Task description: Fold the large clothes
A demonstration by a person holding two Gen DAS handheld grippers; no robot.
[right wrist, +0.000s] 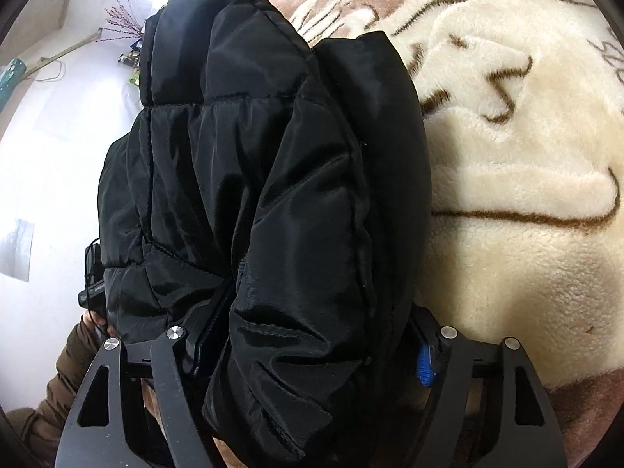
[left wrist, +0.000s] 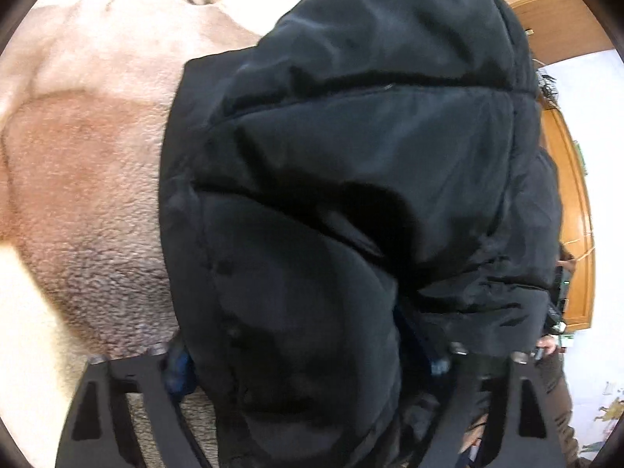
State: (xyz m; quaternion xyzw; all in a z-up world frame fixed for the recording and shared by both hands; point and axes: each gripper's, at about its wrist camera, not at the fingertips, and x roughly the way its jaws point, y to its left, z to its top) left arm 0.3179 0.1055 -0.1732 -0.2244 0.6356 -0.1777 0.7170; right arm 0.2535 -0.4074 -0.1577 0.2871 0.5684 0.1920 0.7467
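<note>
Left hand-held gripper (left wrist: 308, 355): a thick bundle of the black padded jacket (left wrist: 351, 179) fills the space between its two fingers. The blue pads sit against the fabric on both sides, so the jaws stand wide but are clamped on the jacket. The view is blurred near the fingertips. Ahead of this gripper the jacket rises in quilted sections and covers most of the view. To the gripper's left lies the fleece blanket (left wrist: 85, 179), pinkish-brown with cream areas. To its right, past the jacket's edge, wooden furniture (left wrist: 577, 218) stands against a white wall, and part of the other gripper's body and a brown sleeve show low down.

Right hand-held gripper (right wrist: 312, 351): a folded, puffed mass of the same jacket (right wrist: 273, 179) is packed between its fingers. The right finger's blue pad (right wrist: 425, 366) lies just at the fabric edge; the left finger presses into a crease of the cloth. The jaws are held far apart by the bulk and grip the jacket. Ahead of this gripper the jacket extends upward in stitched panels. To its right the blanket (right wrist: 526, 195) shows a cream field with brown line patterns. To its left are a white wall, a brown sleeve (right wrist: 58, 382) low in the view, and a small black device with a cable beside the jacket.
</note>
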